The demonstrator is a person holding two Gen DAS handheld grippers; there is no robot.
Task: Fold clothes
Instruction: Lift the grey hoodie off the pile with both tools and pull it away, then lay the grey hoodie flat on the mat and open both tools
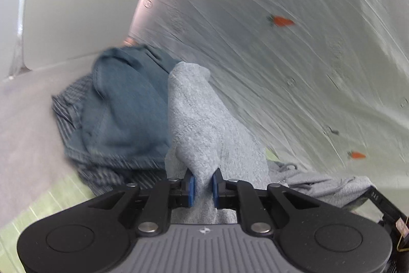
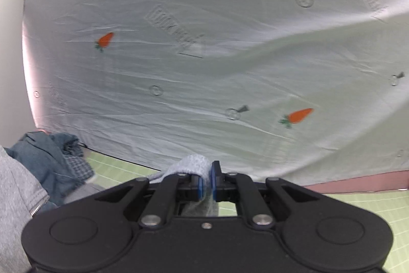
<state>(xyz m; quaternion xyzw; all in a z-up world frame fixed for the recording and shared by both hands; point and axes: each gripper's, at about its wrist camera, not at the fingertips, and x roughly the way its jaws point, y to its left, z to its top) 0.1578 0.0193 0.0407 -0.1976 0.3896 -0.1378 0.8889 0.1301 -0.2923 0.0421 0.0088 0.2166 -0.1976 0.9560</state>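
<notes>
L gripper (image 1: 203, 187): blue pads pinched on thick fold of grey sweater (image 1: 202, 124), fabric rising ahead of jaws. R gripper (image 2: 207, 186): jaws nearly together, clamped on thin edge of same grey sweater (image 2: 190, 163); zipper part hangs at left of R view. Blue jeans (image 1: 127, 104) heaped on checked shirt (image 1: 69, 104), beside sweater, over green mat (image 2: 358, 206). Backdrop: pale sheet w/ carrot print (image 2: 297, 115).
</notes>
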